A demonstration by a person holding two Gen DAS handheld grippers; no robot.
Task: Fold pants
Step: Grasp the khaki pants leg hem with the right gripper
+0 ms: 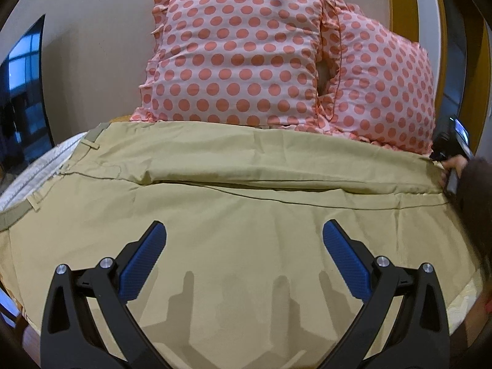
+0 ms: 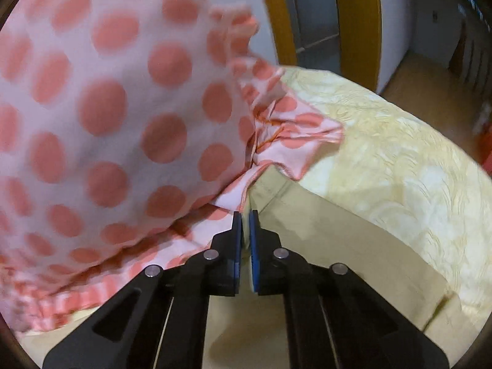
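Note:
Khaki pants (image 1: 233, 215) lie spread across the bed, waistband with belt loops at the left, leg ends at the right. My left gripper (image 1: 244, 230) is open and empty, hovering over the near leg. My right gripper (image 2: 246, 215) is shut on the pants' hem edge (image 2: 307, 221), right against the polka-dot pillow. In the left wrist view the right gripper (image 1: 452, 160) shows at the far right edge of the pants, held by a hand.
Two pink pillows with coral dots (image 1: 240, 61) (image 2: 101, 123) lean at the head of the bed just beyond the pants. A pale yellow patterned bedspread (image 2: 399, 160) covers the bed. A wall, an orange door frame (image 2: 356, 24) and a dark window (image 1: 24, 86) surround it.

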